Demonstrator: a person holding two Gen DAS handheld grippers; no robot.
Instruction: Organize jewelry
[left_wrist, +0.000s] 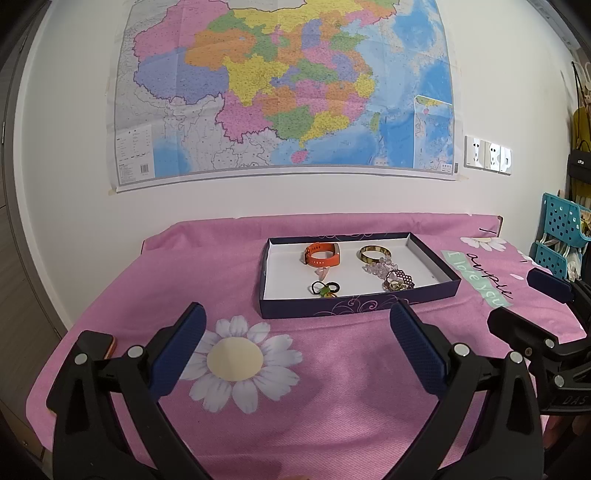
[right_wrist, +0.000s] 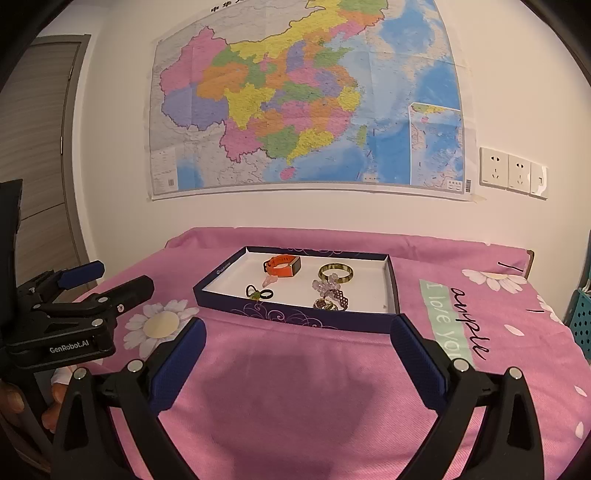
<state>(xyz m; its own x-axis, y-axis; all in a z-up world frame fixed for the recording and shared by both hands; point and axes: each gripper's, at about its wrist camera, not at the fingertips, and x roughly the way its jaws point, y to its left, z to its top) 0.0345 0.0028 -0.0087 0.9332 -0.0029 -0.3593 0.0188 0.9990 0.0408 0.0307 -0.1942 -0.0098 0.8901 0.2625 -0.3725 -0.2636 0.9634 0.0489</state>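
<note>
Hovering: left gripper (left_wrist: 297, 343), right gripper (right_wrist: 297, 347), both spread wide, empty; jewelry box (right_wrist: 295, 319) ahead. Advise: descend straight over one piece, avoid box wall.

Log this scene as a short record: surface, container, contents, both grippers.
surface: pink flowered cloth covering the table
container: shallow dark purple box, open, white inside
contents: orange watch, green-gold bangle, black hair tie with a green charm, pale bead bracelet, small tangled pile of jewelry
left hand-held gripper: open, holds nothing, short of the box
right hand-held gripper: open, holds nothing, short of the box
backdrop: wall map, wall sockets
</note>
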